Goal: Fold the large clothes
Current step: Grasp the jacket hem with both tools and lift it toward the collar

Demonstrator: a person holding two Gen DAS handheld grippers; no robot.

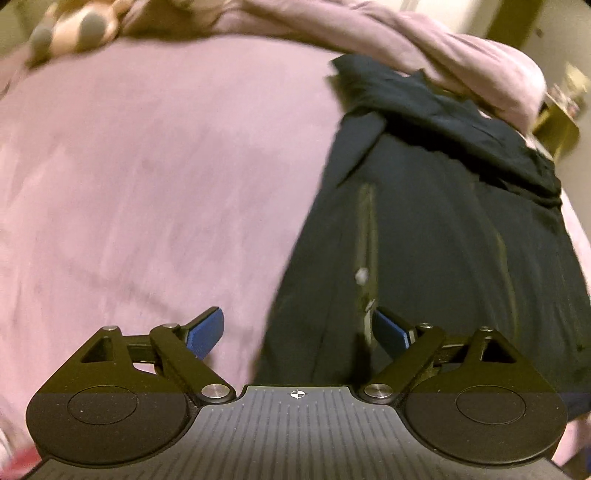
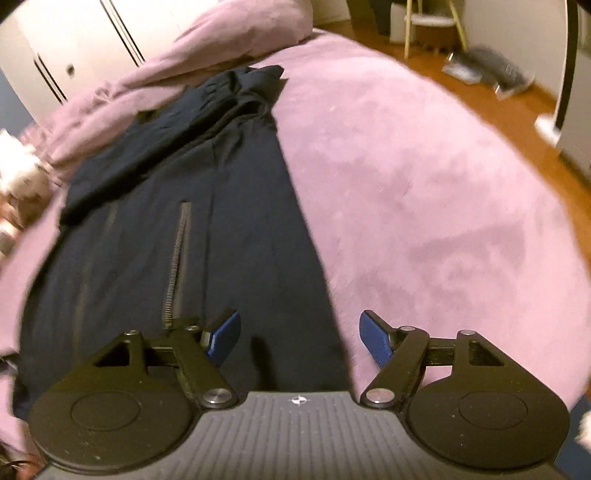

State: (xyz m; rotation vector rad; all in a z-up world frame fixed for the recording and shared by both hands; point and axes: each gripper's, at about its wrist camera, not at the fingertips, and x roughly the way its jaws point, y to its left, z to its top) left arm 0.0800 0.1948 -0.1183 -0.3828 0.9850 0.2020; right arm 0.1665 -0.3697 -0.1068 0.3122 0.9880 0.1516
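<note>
A dark navy zip-up garment [image 1: 436, 236] lies spread lengthwise on a pink bed cover [image 1: 147, 177], its far end bunched up. Its zipper [image 1: 365, 236] runs down the middle. My left gripper [image 1: 299, 334] is open and empty, hovering over the garment's near left edge. In the right wrist view the same garment [image 2: 207, 229] lies left of centre, its zipper [image 2: 177, 258] visible. My right gripper [image 2: 299, 338] is open and empty, straddling the garment's near right edge over the pink cover [image 2: 424, 184].
A bunched pink duvet [image 2: 207, 55] lies along the far end of the bed. A spotted soft toy [image 1: 74, 29] sits at the far left. White wardrobe doors [image 2: 85, 40], wooden floor [image 2: 517, 122] and a stool [image 2: 432, 22] lie beyond the bed.
</note>
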